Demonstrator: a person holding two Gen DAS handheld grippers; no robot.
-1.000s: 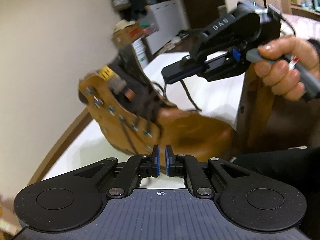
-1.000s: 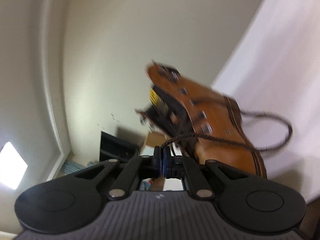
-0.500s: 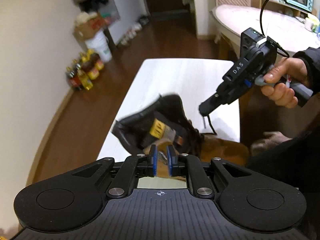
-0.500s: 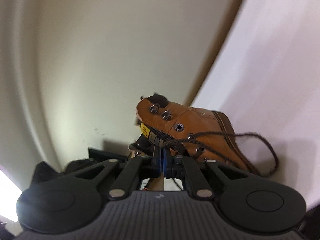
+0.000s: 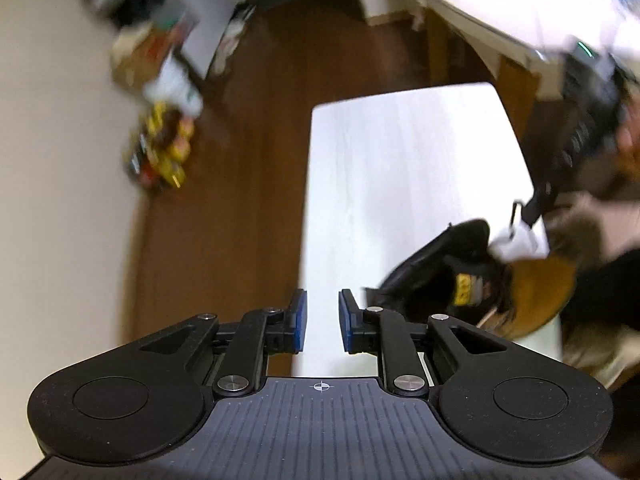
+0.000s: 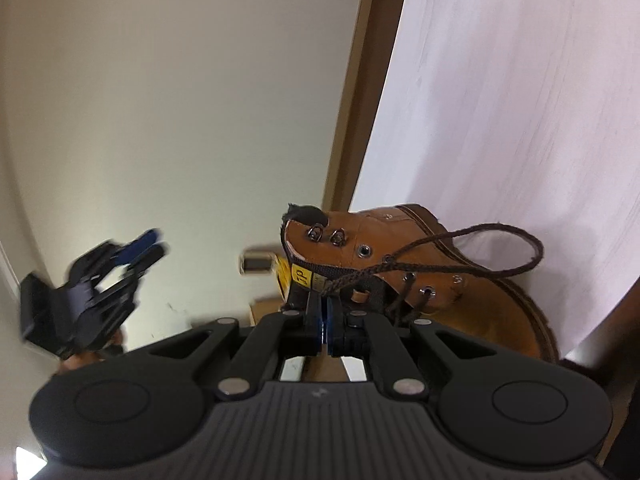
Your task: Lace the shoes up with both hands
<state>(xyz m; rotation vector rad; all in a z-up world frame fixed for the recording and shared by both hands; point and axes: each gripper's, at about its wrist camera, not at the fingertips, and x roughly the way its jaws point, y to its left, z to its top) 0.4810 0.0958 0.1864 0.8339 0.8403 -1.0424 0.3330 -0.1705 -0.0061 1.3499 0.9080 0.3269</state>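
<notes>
A tan leather boot stands near the edge of the white table. Its dark brown lace loops out from the eyelets and back to my right gripper, which is shut on the lace just above the boot's tongue. My left gripper hovers high over the table's left edge, jaws opening, with nothing between them. From there the boot lies lower right, the right gripper above it. In the right wrist view the left gripper is blurred, off to the left of the boot.
Bottles and boxes stand on the wooden floor by the wall. A second table is at the back right. A hand holds the right gripper at the right border.
My left gripper has risen and drawn away from the boot toward the table's left edge, its jaws spreading. The right gripper rolled and lifted slightly, keeping the lace pinched.
</notes>
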